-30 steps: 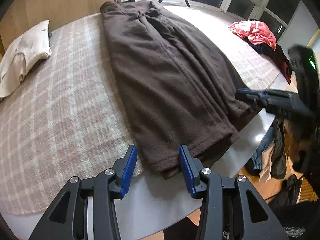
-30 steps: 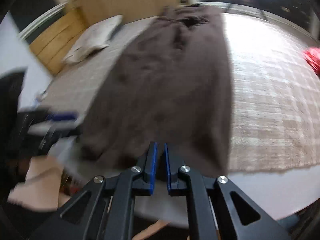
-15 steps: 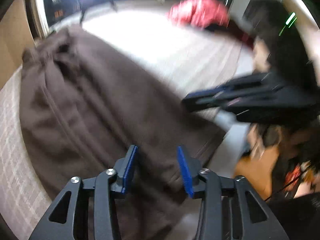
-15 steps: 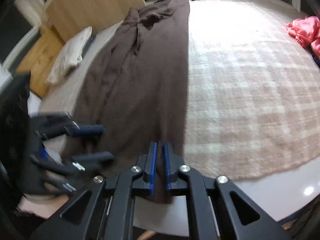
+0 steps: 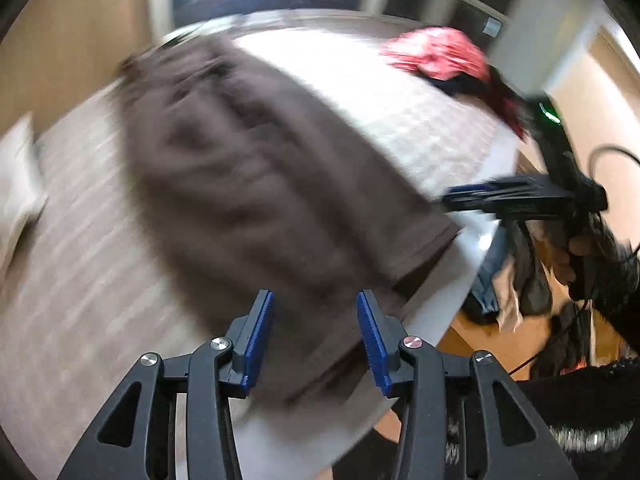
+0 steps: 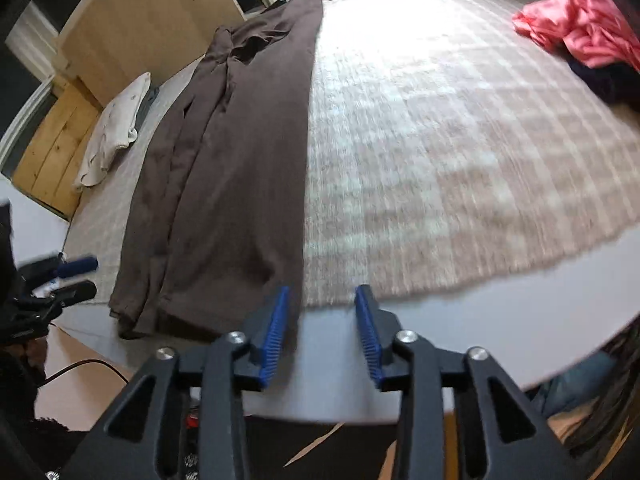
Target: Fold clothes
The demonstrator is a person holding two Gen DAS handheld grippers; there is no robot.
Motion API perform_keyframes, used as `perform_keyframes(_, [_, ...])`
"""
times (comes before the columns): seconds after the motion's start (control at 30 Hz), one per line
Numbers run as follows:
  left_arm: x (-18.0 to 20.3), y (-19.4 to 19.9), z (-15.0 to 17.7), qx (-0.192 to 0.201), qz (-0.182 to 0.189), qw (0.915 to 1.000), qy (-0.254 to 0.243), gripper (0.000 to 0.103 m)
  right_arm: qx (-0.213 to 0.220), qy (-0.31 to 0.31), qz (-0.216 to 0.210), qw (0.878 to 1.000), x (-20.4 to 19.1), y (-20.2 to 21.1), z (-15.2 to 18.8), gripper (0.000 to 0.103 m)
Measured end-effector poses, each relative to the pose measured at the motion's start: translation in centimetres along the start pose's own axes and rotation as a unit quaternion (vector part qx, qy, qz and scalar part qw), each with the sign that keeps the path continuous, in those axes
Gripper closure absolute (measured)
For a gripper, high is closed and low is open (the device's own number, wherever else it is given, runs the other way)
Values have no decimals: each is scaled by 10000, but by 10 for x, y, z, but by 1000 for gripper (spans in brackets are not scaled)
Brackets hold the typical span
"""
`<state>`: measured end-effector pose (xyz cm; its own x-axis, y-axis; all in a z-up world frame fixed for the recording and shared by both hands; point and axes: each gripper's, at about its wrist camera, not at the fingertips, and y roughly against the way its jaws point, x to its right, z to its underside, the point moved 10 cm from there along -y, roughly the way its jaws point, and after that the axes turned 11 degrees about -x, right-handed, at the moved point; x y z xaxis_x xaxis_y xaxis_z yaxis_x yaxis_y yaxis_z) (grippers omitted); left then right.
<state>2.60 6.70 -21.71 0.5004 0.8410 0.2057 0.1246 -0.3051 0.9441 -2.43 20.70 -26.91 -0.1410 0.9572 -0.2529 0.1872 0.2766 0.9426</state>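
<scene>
While the bed [image 6: 500, 320] is covered by a pale checked blanket [image 6: 440, 140], the brown garment [image 6: 240, 152] is laid lengthwise on it, its hem reaching the near edge of the bed. Beyond the garment, a pink cloth [image 6: 580, 28] is seen at the far right of the bed and a white cloth [image 6: 116, 128] at the left. The right gripper [image 6: 322, 332] is held released beside the hem's corner; the left gripper [image 5: 316, 344] is spread over the hem, grasping nothing.
</scene>
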Motion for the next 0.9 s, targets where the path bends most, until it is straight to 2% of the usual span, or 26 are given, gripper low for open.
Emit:
perform_keyframes(0.1, [-26,-7,25,-187,83,9979,608,62,-21,-15,18,10000,-1,-1,3,63])
perform_keyframes(0.13, [-28,-11,26,-199,89,9974,691,62,-28,-21,24,10000,-2,-1,4,59])
perform_keyframes(0.2, [-30,-20,27,-216,121,9962,838,62,-42,-31,36,10000,-3,-2,5,59])
perform_keyframes(0.23, [-28,-22,26,-210,169,9960,847,62,-49,-36,41,10000,-3,-2,6,59])
perform_keyframes(0.37, [-23,-37,22,-329,-135,9966,743,62,-91,179,212,9996,-11,-8,8,59])
perform_keyframes(0.5, [-20,-42,19,-271,-198,9968,732,62,-29,409,320,9986,-19,-13,5,60])
perform_keyframes(0.53, [-19,-43,18,-261,-233,9970,694,63,-24,464,290,9985,-22,-14,4,69])
perform_keyframes(0.57, [-16,-44,18,-248,-254,9974,633,72,-21,517,226,9984,-25,-14,3,81])
perform_keyframes(0.6, [-13,-44,17,-236,-229,9978,580,83,-13,561,149,9983,-28,-14,4,82])
perform_keyframes(0.63, [-11,-45,15,-222,-232,9981,530,86,5,597,172,9981,-28,-12,4,86])
perform_keyframes(0.67, [-11,-45,14,-207,-300,9981,488,95,7,588,121,9982,-30,-13,2,91])
perform_keyframes(0.7, [-11,-45,13,-189,-322,9982,461,97,6,517,-16,9987,-30,-11,1,92])
perform_keyframes(0.83, [-12,-36,8,-78,226,9975,661,98,76,174,-618,9979,-28,5,-8,93])
perform_keyframes(0.9, [-13,-25,1,45,623,9944,853,99,234,36,-943,9953,-29,22,-19,93])
